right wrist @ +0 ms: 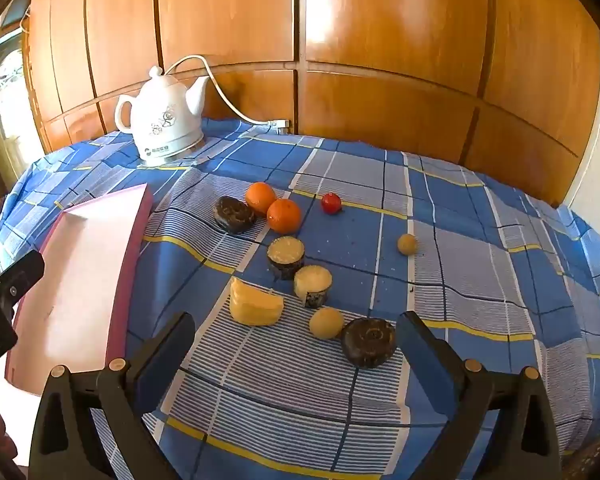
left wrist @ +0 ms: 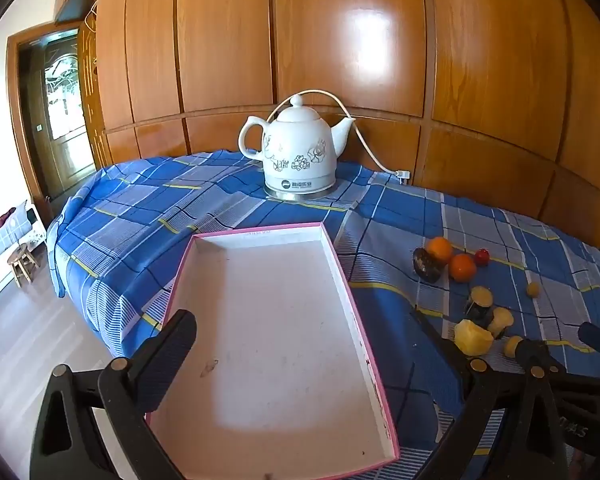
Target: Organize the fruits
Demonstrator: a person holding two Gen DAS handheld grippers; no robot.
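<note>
Wood-panelled wall behind, and a blue plaid tablecloth [right wrist: 440,208] covered the table, with a white kettle [left wrist: 298,152] at the back. The left wrist view mostly showed the shallow pink-edged tray [left wrist: 276,320], bare inside, with the left gripper [left wrist: 304,344] hanging over it, jaws spread wide and nothing in them. The fruits only showed properly from the right wrist: two oranges [right wrist: 274,206], a small red fruit [right wrist: 331,203], a yellow wedge [right wrist: 256,302] and some dark round pieces, all on the cloth right of the tray. The right gripper [right wrist: 296,344] was wide open too, empty. Couldn't tell what the dark pieces were.
</note>
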